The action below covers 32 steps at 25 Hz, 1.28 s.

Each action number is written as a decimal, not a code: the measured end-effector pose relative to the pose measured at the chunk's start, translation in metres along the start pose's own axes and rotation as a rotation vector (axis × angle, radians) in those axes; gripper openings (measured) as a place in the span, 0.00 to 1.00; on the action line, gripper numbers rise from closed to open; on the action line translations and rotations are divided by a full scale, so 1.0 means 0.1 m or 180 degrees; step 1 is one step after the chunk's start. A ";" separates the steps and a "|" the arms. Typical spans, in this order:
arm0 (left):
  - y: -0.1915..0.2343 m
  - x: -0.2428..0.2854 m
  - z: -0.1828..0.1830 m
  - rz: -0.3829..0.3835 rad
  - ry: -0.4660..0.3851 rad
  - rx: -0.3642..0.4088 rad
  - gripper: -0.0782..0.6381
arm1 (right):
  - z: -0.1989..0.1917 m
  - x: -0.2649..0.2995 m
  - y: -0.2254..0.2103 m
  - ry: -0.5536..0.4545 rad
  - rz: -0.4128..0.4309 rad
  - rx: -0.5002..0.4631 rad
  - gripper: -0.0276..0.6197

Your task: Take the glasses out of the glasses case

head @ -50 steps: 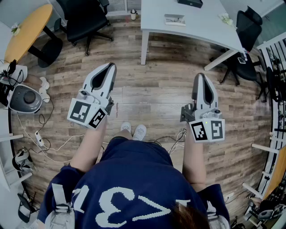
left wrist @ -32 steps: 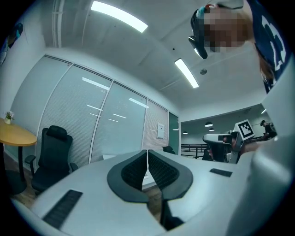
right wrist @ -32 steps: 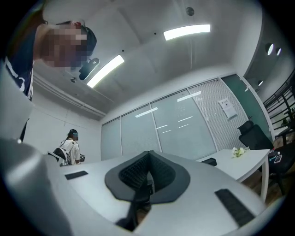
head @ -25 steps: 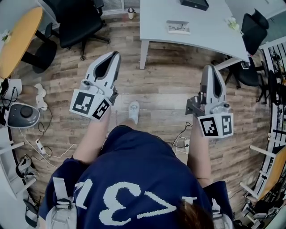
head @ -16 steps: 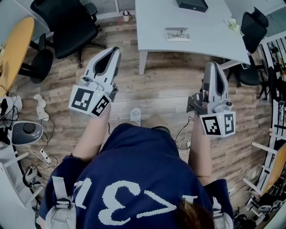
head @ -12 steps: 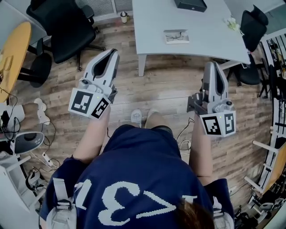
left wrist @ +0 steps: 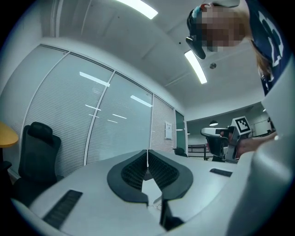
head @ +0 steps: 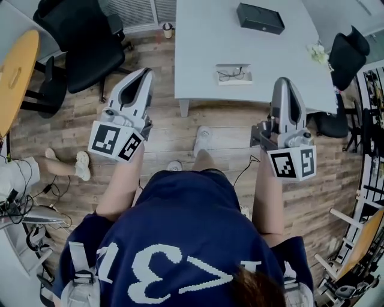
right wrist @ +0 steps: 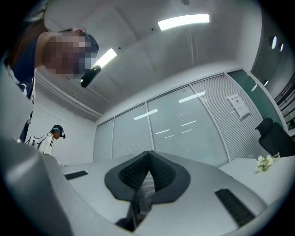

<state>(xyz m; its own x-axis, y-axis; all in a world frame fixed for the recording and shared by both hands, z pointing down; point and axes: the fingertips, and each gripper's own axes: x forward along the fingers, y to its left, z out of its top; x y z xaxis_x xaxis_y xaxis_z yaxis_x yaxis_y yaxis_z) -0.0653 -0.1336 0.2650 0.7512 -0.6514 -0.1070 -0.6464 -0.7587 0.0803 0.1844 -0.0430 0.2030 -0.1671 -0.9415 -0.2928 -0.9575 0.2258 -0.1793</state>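
- A person in a navy top [head: 180, 240] stood over the wooden floor [head: 174, 129], arms out forward, a tool in each hand
- The left tool [head: 141, 72] was held in the air short of the desk [head: 198, 42], off its left corner; in the left gripper view its jaws were pressed together with nothing between them
- The right tool [head: 284, 81] hung above the desk's near edge; the right gripper view showed its jaws closed tip to tip, holding nothing
- Between the two tools and a little beyond them, the glasses case [head: 234, 80] lay open near the desk's front edge, with the glasses [head: 231, 74] resting in it, well apart from both tools
- Farther back on the desk sat a black box [head: 260, 18]
- A black office chair [head: 84, 42] stood on the floor to the left of the desk
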 end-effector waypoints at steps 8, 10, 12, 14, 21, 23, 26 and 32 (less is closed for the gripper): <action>0.18 0.99 -0.07 0.0330 -0.0070 0.0067 0.14 | -0.14 0.90 -0.85 0.0205 0.0536 -0.0122 0.08; 0.20 1.15 -0.13 0.0407 -0.0056 0.0065 0.14 | -0.23 1.06 -1.00 0.0293 0.0645 -0.0144 0.08; 0.21 1.28 -0.21 0.0458 -0.0021 0.0037 0.14 | -0.34 1.20 -1.10 0.0417 0.0750 -0.0185 0.08; 0.21 1.37 -0.30 0.0495 0.0047 0.0004 0.14 | -0.53 1.28 -1.14 0.0640 0.0907 -0.0252 0.08; 0.28 1.64 -0.59 0.0517 0.0224 -0.0066 0.14 | -1.68 1.17 -1.06 0.1903 0.1745 -0.0823 0.09; 0.31 1.72 -0.67 0.0489 0.0272 -0.0083 0.14 | -2.06 1.05 -1.06 0.2315 0.1909 -0.0984 0.09; 0.35 1.77 -0.80 0.0450 0.0351 -0.0119 0.14 | -2.59 0.82 -1.09 0.2856 0.2081 -0.1293 0.09; 0.42 1.72 -1.00 0.0398 0.0525 -0.0168 0.14 | -3.46 0.38 -1.22 0.3812 0.2471 -0.1880 0.20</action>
<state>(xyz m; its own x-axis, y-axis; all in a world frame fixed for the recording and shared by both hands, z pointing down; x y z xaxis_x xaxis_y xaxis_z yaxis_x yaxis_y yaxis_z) 0.0503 -0.2780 0.3489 0.6801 -0.7297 0.0703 -0.7313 -0.6685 0.1352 0.2132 -0.1926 0.5391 -0.4589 -0.3514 0.8160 -0.4540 0.8823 0.1247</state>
